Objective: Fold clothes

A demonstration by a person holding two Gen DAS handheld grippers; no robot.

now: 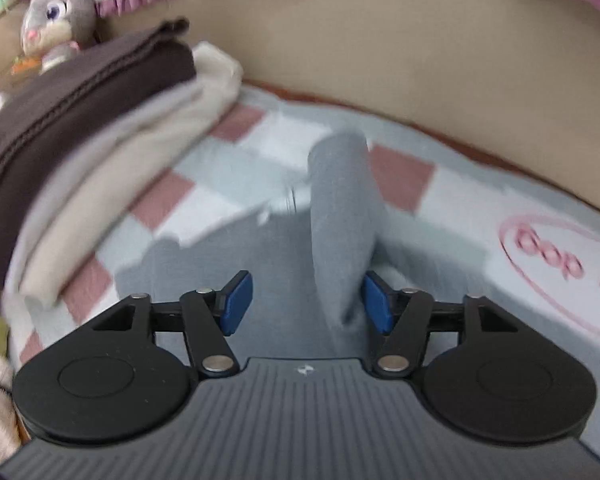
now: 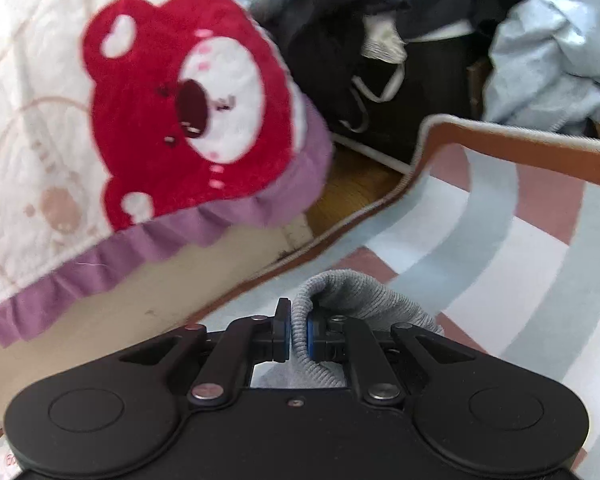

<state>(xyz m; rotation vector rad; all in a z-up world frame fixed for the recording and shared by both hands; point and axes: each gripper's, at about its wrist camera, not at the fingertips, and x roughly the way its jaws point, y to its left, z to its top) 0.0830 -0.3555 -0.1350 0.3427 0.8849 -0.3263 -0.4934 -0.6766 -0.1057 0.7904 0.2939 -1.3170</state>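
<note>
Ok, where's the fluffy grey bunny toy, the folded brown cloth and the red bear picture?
fluffy grey bunny toy (image 1: 56,20), left wrist view, on its face.
folded brown cloth (image 1: 80,96), left wrist view, on its top layer.
red bear picture (image 2: 148,144), right wrist view, on the red cheek.

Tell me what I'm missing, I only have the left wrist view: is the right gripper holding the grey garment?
Observer: Yes. The right gripper is shut on a ribbed grey edge of the grey garment, pinched between its blue pads.
Operator: And what's ahead of that gripper?
Observer: A heap of unfolded dark clothes beyond the rug's brown border, with a crumpled pale blue garment beside it.
Operator: Anything to its left side?
Observer: A white quilt with a red bear face and a purple frill hangs there, above a strip of wooden floor.
</note>
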